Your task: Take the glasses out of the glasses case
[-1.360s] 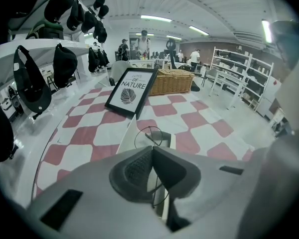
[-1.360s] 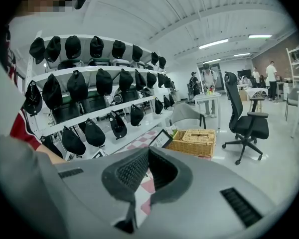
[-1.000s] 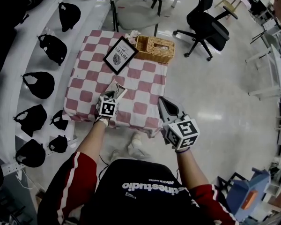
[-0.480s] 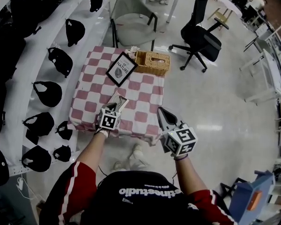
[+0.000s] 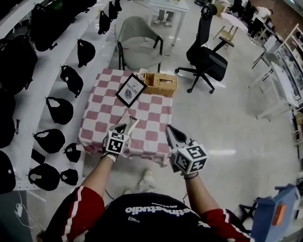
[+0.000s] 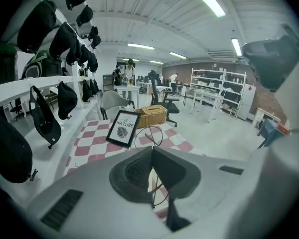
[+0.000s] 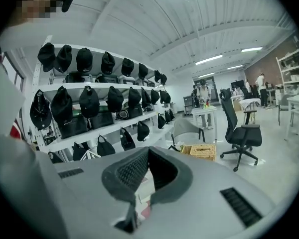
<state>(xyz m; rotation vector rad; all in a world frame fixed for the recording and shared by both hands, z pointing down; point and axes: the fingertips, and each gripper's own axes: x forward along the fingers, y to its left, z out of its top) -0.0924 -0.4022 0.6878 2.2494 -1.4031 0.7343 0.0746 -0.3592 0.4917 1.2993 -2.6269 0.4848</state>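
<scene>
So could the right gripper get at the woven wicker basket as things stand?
Probably yes: the right gripper is shut on nothing, and only bare red-and-white checkered tablecloth lies between it and the rectangular woven wicker basket.

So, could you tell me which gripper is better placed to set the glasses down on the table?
Left: the left gripper is shut on the glasses above the table; the right gripper is shut, empty, at its edge.

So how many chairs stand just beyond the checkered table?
2: a grey armchair directly behind the table, a black office chair farther right. More seats farther back may be hidden.
</scene>
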